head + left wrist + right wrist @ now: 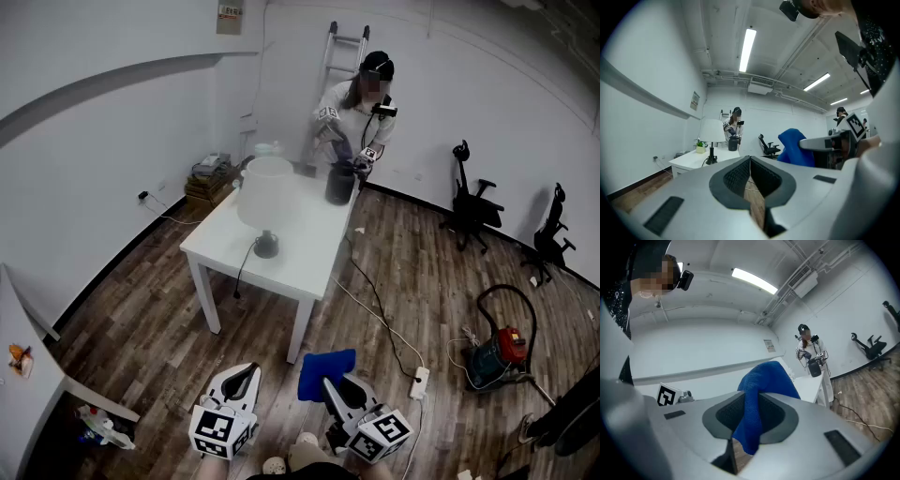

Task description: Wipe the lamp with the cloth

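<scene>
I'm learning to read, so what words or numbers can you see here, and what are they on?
Wall notice: print too small to read.
Marker cubes on the left gripper and right gripper: black-and-white square patterns, no words.
Nothing else is readable.

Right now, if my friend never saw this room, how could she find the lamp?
Find the white table on the wooden floor. The lamp stands on its near half. Only it has a big white shade over a thin stem and dark round foot; the black container at the far end is squat and dark.
</scene>
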### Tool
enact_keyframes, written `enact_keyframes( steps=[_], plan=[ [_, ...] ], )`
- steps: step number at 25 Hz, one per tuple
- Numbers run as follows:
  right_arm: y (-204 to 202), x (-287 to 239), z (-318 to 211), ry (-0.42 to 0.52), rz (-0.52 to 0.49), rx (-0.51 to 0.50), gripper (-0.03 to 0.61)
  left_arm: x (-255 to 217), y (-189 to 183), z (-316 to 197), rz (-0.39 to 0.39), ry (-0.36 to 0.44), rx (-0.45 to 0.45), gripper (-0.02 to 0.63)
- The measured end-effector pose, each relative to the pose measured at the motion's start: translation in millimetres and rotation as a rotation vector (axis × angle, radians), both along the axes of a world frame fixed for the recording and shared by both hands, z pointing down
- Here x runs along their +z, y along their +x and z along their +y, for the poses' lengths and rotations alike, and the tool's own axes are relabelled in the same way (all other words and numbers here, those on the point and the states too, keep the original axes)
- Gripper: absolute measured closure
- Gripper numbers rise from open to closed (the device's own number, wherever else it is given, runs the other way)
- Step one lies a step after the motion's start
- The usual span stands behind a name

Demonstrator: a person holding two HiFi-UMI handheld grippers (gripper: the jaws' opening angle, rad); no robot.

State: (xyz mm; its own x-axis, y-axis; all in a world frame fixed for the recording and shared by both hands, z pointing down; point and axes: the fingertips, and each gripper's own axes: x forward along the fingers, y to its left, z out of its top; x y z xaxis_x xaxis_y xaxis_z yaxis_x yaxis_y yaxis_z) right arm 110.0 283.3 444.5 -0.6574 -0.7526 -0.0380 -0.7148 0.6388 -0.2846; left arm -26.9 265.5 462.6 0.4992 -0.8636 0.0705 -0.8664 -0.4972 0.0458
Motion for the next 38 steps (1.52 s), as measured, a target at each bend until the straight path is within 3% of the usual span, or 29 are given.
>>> enact_keyframes(
  steps=[12, 26, 30, 38],
  plan=[
    [-19.1, 16.9, -43.3, -0.042, 0.008, -0.046, 0.503, 27.0, -13.0, -40.8, 0.015, -0.048, -0.028, 0.601],
    [-34.3, -2.8, -213.0, 0.026, -0.012, -0.094, 0.503, 7.6, -21.3, -201.7, -0.012, -0.017, -0.046, 0.601],
    [-49.1, -13.2, -240.1, 0.081, 0.003, -0.196, 0.503, 10.6, -20.4, -242.5, -0.036, -0.025, -0.05, 0.601],
    [-47.8, -6.9, -296.9, 0.089, -0.017, -0.19, 0.503, 11.0, -25.1, -295.3, -0.039, -0.013, -0.071, 0.601]
  ],
)
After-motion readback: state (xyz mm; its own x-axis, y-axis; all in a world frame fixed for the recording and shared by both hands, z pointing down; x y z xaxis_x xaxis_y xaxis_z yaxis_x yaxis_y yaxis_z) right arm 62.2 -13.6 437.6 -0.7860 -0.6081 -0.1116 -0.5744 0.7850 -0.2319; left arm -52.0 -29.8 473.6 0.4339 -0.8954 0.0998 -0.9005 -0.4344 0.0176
